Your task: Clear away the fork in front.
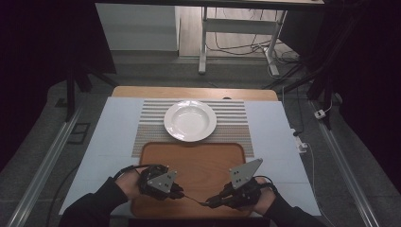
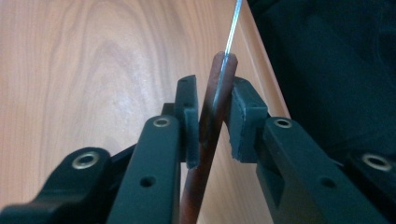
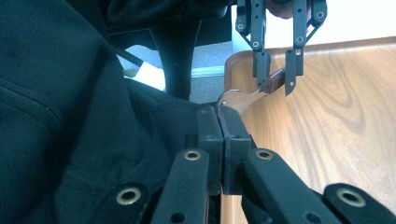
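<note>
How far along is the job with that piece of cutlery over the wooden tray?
Done: the white plate sits on the striped mat behind the tray. In hand: both tongs hold one piece of cutlery between them over the tray's near edge; the right tongs clamp its metal end, and the left tongs are around its brown handle. Left: it is not yet set down anywhere.

I see a white plate [image 1: 190,120] in the upper middle of the frame, resting on a striped placemat [image 1: 236,124]. A white sheet [image 1: 111,137] covers the surface [image 1: 142,91].
</note>
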Available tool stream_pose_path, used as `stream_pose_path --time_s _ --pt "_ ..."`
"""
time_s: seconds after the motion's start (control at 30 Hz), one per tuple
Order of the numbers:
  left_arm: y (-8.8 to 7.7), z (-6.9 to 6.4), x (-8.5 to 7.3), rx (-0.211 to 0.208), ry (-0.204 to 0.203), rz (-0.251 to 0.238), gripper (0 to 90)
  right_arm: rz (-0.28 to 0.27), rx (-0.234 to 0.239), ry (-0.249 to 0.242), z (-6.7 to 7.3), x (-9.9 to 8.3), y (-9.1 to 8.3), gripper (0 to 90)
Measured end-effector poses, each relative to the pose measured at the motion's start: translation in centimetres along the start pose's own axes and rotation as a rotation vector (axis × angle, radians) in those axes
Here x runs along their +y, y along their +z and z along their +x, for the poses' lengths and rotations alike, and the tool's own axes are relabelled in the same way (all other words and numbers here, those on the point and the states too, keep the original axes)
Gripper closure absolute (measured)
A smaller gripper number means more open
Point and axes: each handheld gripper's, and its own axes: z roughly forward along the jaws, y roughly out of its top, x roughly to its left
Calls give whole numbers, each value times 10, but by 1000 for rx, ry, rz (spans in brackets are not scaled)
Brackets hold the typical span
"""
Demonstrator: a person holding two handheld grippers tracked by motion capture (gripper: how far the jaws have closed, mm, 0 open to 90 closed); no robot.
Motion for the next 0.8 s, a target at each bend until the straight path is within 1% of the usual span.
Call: stream_pose_path --time_s 0.03,0.1,0.13,0.17,0.23,0.27,0.3,0.33,0.37,0.4,0.43,0.47,0.53,0.57,0.6,0.63,0.67,0.7,0.73,0.77,0.8 --pt "0 -1 0 -4 9 3 770 -1 0 1 -1 -1 0 882" --pt "1 -1 1 -4 34 25 788 1 -16 3 -2 -1 0 862" --pt "2 -2 1 -6 40 25 797 0 -30 0 -2 -2 0 849" --pt "2 -3 1 -10 40 28 797 0 -30 0 -2 -2 0 849" --pt "1 -1 1 -18 13 29 803 -5 -66 11 -4 -3 -2 817" --pt "1 -1 1 -21 -15 16 804 -8 -103 23 -5 -3 -2 764" --pt "-1 1 1 -31 -57 -1 804 -1 -135 28 -5 -3 -2 744" --pt "-1 1 1 -31 -57 -1 804 8 -162 36 -5 -2 -1 728" --pt "-2 2 1 -28 -72 -3 803 13 -181 36 -5 -3 -1 701" --pt "-3 2 1 -16 -99 -3 803 16 -197 39 -5 -3 -1 681" --pt "-3 2 1 -16 -99 -3 803 21 -214 47 -5 -3 -2 658" --pt "-3 1 0 -5 -111 -3 803 23 -236 49 -5 -3 -3 629" --pt "-3 0 -1 15 -127 7 803 16 -275 69 -5 -4 -6 583" --pt "-4 -1 -2 25 -143 12 803 16 -275 69 -5 -4 -6 583" --pt "-5 -1 -2 34 -166 19 803 10 -293 75 -6 -4 -7 548" --pt "-6 -2 -3 47 -194 23 802 -3 -330 92 -6 -6 -11 514" --pt "-7 -2 -4 54 -216 24 802 -3 -330 92 -6 -6 -11 514" --pt "-9 -2 -5 63 -227 26 802 -4 -356 97 -6 -7 -13 498" --pt "-10 -3 -6 82 -238 26 802 -1 -405 109 -5 -9 -16 466" --pt "-12 -3 -6 92 -252 37 802 -1 -405 109 -5 -9 -16 466" --pt "-13 -2 -7 93 -280 38 802 -5 -456 111 -3 -11 -19 426"
